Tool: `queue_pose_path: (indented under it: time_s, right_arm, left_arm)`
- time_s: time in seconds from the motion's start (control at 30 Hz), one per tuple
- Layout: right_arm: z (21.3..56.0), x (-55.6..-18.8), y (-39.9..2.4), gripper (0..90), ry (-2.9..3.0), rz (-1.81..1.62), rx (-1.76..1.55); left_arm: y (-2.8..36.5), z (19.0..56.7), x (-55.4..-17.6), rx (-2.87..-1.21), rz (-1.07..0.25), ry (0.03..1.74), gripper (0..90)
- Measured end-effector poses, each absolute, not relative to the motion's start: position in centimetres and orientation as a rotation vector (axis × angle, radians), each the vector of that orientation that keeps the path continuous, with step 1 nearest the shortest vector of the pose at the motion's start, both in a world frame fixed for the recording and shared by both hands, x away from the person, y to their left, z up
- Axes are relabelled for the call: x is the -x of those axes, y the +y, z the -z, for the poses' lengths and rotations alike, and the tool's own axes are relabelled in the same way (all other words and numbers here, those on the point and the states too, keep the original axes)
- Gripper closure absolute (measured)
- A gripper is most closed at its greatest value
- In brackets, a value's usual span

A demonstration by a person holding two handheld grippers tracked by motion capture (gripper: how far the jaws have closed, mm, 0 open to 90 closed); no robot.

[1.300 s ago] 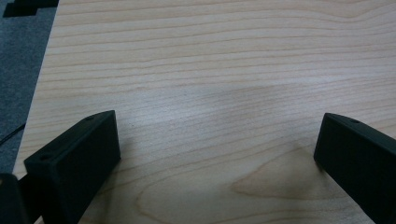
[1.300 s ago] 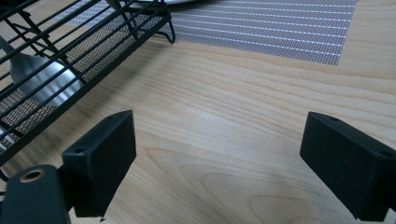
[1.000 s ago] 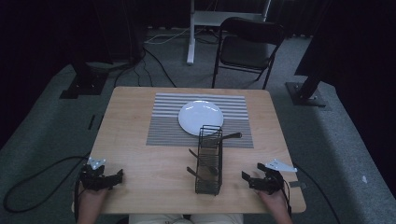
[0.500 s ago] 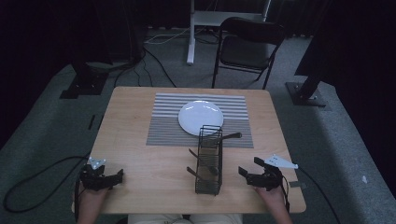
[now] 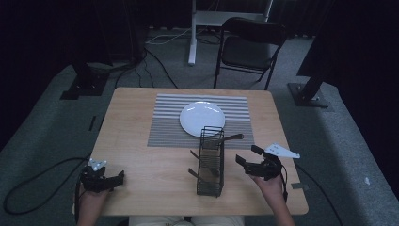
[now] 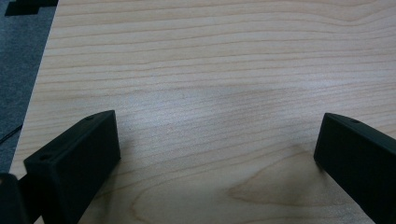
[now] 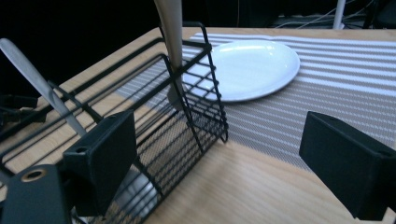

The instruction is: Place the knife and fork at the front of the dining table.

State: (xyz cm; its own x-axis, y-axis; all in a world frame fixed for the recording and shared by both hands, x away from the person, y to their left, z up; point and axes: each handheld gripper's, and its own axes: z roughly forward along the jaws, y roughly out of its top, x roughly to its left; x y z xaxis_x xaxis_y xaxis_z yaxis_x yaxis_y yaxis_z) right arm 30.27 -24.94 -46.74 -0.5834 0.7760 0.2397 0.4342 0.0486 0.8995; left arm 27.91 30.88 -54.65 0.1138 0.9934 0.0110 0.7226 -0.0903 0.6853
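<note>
High view. A wooden table [image 5: 141, 141] carries a grey striped placemat [image 5: 164, 127] with a white plate [image 5: 202, 117] resting on it. A black wire cutlery basket [image 5: 210, 162] lies on its side, its far end on the near edge of the placemat, with utensil handles [image 5: 233, 137] poking out through the wires (which kind of utensil cannot be told here). The right gripper [image 5: 247, 156] is held just to the right of the basket, apart from it, its jaws spread wide and pointing toward it; the plate lies beyond and to the left of these jaws. The left gripper [image 5: 118, 178] rests near the table's near left corner, well apart from the basket, which lies to its right.

Left gripper view. Both black jaws stand wide apart over bare wood, gripping nothing.

Right gripper view. Jaws wide, nothing between them; the basket sits just beside the left jaw, with a metal utensil handle [image 7: 35, 79] and a pale one [image 7: 171, 32] rising through the wire. A folding chair [image 5: 251, 42] stands behind the table.
</note>
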Motion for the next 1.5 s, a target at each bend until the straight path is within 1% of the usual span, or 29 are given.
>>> queue_pose_path:
  time_s: [0.03, 0.07, 0.2, 0.3, 0.33, 0.43, 0.47, 0.5, 0.57, 0.6, 0.63, 0.67, 0.77, 0.87, 1.03, 1.17, 1.37, 1.5]
  right_arm:
    - [46.6, -30.4, -24.8, 10.7, 2.019, -1.549, -1.227]
    - [46.5, -30.6, -24.6, 13.1, 2.015, -1.548, -1.221]
    - [46.0, -31.2, -23.8, 13.6, 2.012, -1.575, -1.206]
    - [45.7, -31.7, -23.1, 15.9, 2.020, -1.585, -1.194]
    - [45.6, -31.8, -23.0, 19.6, 2.015, -1.581, -1.193]
    - [45.5, -32.2, -22.6, 24.7, 2.014, -1.600, -1.186]
    - [45.5, -32.2, -22.5, 27.5, 2.016, -1.607, -1.179]
    - [45.4, -32.3, -22.4, 32.6, 2.009, -1.610, -1.174]
    - [45.4, -32.5, -22.3, 38.3, 2.009, -1.616, -1.170]
    - [45.4, -32.5, -22.3, 38.3, 2.009, -1.616, -1.170]
    - [45.5, -32.6, -22.2, 41.8, 2.007, -1.614, -1.172]
    - [45.5, -32.8, -22.1, 48.2, 2.010, -1.623, -1.177]
    - [45.5, -32.9, -21.8, 55.4, 2.003, -1.619, -1.172]
    - [45.5, -33.0, -21.5, 58.7, 1.998, -1.621, -1.160]
    - [45.6, -33.1, -20.9, 61.0, 2.000, -1.597, -1.157]
    - [45.9, -32.9, -20.3, 71.7, 1.976, -1.587, -1.156]
    - [46.1, -33.1, -19.9, 79.2, 1.961, -1.584, -1.141]
    - [46.0, -33.2, -19.8, 79.7, 1.966, -1.587, -1.132]
  left_arm:
    - [30.9, 54.6, -27.9, -1.874, -0.670, 1.661, 0.2]
    - [30.9, 54.6, -27.9, -1.871, -0.671, 1.662, 0.2]
    - [30.9, 54.6, -27.9, -1.871, -0.671, 1.662, 0.1]
    - [30.9, 54.6, -27.9, -1.871, -0.671, 1.662, 0.1]
    - [30.9, 54.6, -27.9, -1.871, -0.671, 1.662, 0.1]
    - [30.9, 54.6, -27.9, -1.872, -0.671, 1.662, 0.1]
    - [30.9, 54.6, -27.9, -1.872, -0.671, 1.662, 0.1]
    - [30.9, 54.6, -27.9, -1.872, -0.671, 1.662, 0.1]
    - [30.9, 54.6, -27.9, -1.874, -0.671, 1.661, 0.1]
    - [30.9, 54.6, -27.9, -1.874, -0.671, 1.661, 0.1]
    - [30.9, 54.6, -27.9, -1.872, -0.671, 1.662, 0.1]
    - [30.9, 54.6, -27.9, -1.871, -0.671, 1.662, 0.1]
    - [30.9, 54.6, -27.9, -1.871, -0.671, 1.662, 0.1]
    - [30.9, 54.6, -27.9, -1.871, -0.671, 1.662, 0.1]
    - [30.9, 54.6, -27.9, -1.871, -0.671, 1.662, 0.1]
    - [30.9, 54.6, -27.9, -1.871, -0.671, 1.662, 0.1]
    - [30.9, 54.6, -27.9, -1.871, -0.671, 1.662, 0.1]
    - [30.9, 54.6, -27.9, -1.872, -0.671, 1.662, 0.1]
